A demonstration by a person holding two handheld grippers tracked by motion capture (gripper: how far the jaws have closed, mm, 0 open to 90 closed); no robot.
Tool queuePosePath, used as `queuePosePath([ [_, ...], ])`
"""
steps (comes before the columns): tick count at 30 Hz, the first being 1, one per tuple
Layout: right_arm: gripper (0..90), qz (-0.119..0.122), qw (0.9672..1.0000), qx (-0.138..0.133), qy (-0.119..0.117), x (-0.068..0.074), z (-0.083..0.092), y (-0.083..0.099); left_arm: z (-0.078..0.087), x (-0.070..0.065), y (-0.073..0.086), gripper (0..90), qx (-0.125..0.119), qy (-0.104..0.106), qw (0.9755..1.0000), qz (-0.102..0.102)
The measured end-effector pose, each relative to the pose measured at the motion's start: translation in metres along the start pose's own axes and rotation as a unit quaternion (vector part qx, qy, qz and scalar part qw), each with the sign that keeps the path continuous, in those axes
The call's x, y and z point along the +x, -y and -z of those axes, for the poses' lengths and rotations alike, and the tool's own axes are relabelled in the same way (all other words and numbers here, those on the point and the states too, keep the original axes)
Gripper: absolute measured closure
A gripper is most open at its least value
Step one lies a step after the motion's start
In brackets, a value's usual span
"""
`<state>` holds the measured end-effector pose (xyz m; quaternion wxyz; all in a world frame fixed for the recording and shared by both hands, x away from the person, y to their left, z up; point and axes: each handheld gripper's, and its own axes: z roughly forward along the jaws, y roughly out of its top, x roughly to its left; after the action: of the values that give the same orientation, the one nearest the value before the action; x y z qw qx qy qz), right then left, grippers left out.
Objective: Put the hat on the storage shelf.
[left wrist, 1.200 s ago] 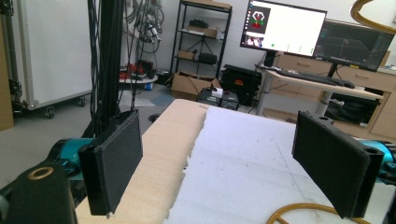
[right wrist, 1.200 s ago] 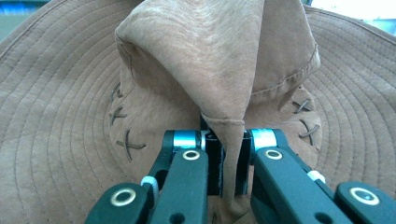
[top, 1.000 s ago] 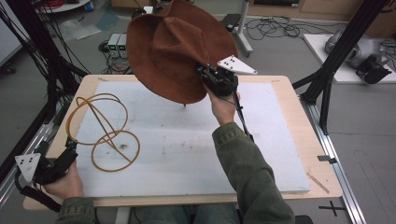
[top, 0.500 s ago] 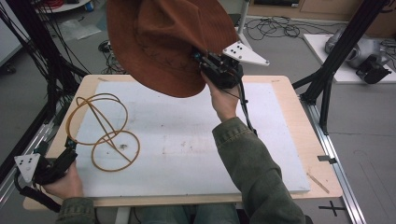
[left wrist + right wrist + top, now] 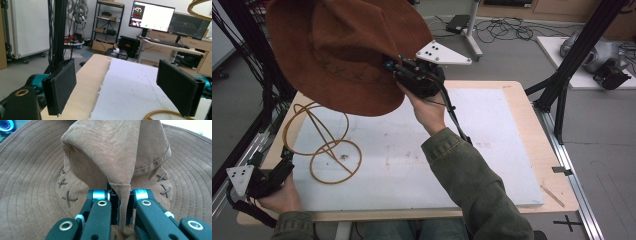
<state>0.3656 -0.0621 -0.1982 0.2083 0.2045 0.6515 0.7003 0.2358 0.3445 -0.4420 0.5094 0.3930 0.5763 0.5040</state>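
The right arm, in a green sleeve, is raised above the table; its right gripper [image 5: 398, 70] is clamped on a fold of a brown hat [image 5: 337, 50] held high in the air. The left gripper [image 5: 277, 170] rests at the table's near left corner, jaws wide apart, beside a tan wire hoop stand [image 5: 324, 142]. White sheet [image 5: 452, 150] covers the wooden table [image 5: 542, 145]; cables litter the grey floor

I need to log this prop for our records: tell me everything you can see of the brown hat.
The brown hat is wide-brimmed, of soft suede-like fabric, with rings of stitching on the brim and cross-stitched lacing around the crown. It hangs tilted in the air above the far left of the table, touching nothing but the right hand-held gripper, whose jaws pinch a fold of its brim edge.
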Motion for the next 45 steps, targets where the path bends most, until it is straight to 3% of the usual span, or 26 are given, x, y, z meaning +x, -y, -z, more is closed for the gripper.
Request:
queuePosePath([
  [2,88.8,0.001,0.9998,0.004,-0.021,0.014,-0.01,0.0,0.0,0.001,0.0,16.4,0.001,0.0,1.0,-0.001],
  [9,88.6,0.004,0.9981,0.021,-0.059,0.039,-0.028,0.0,0.0,0.0,0.0,16.4,-0.001,0.001,1.0,-0.002],
  [13,88.4,0.003,0.9964,0.042,-0.074,0.053,-0.037,0.004,0.001,-0.002,-0.001,16.5,-0.006,0.002,0.9998,-0.018],
  [29,88.7,-0.005,0.9886,0.107,-0.106,0.073,-0.056,0.015,0.001,-0.005,-0.001,17.5,-0.009,0.007,0.9993,-0.035],
  [36,88.6,-0.017,0.9785,0.165,-0.123,0.082,-0.069,0.03,0.001,-0.003,-0.001,17.1,-0.009,0.006,0.9995,-0.031],
  [37,88.6,-0.017,0.9785,0.165,-0.123,0.082,-0.069,0.03,0.001,-0.003,-0.001,17.1,-0.009,0.006,0.9995,-0.031],
  [38,88.6,-0.029,0.9752,0.177,-0.129,0.083,-0.07,0.037,0.001,-0.003,-0.001,17.1,-0.009,0.006,0.9994,-0.031],
  [41,88.6,-0.044,0.9714,0.193,-0.131,0.082,-0.073,0.043,0.001,-0.003,-0.001,17.1,-0.009,0.007,0.9995,-0.031],
  [45,88.2,-0.043,0.9691,0.201,-0.137,0.083,-0.074,0.05,0.001,-0.003,-0.001,17.1,-0.009,0.006,0.9994,-0.033],
])
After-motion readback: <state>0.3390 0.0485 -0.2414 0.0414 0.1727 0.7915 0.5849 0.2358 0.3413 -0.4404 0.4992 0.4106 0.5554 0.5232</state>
